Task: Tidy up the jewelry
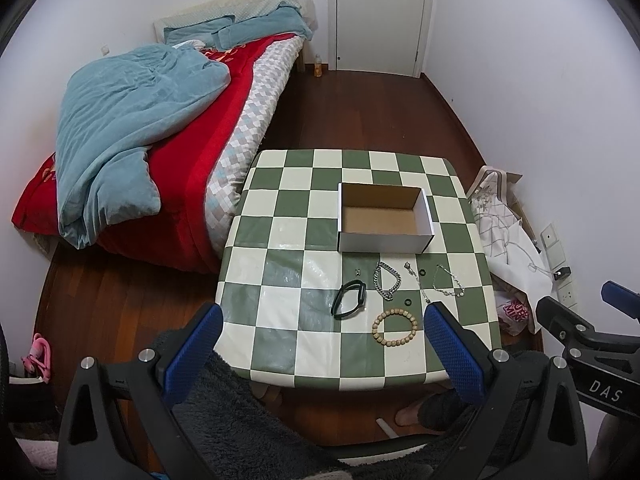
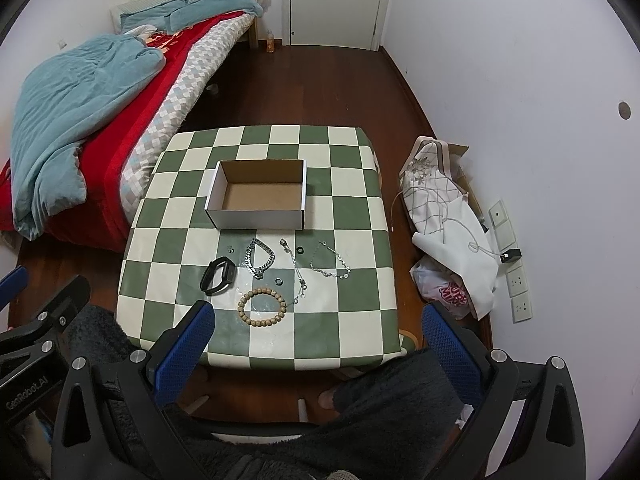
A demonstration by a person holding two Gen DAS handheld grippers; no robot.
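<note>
While you hold both grippers above the near edge of the checkered table [image 2: 352,216], the left gripper [image 1: 322,328] and right gripper [image 2: 316,326] gape wide, gripping nothing. Your jewelry lies in a loose row just before the empty cardboard box [image 2: 260,196] — black band [image 2: 218,275], chain bracelet [image 2: 260,260], wooden bead bracelet [image 2: 262,307], thin silver chain [image 2: 332,266].

Rumpled bed [image 1: 152,128], closed door [image 1: 380,16]
</note>
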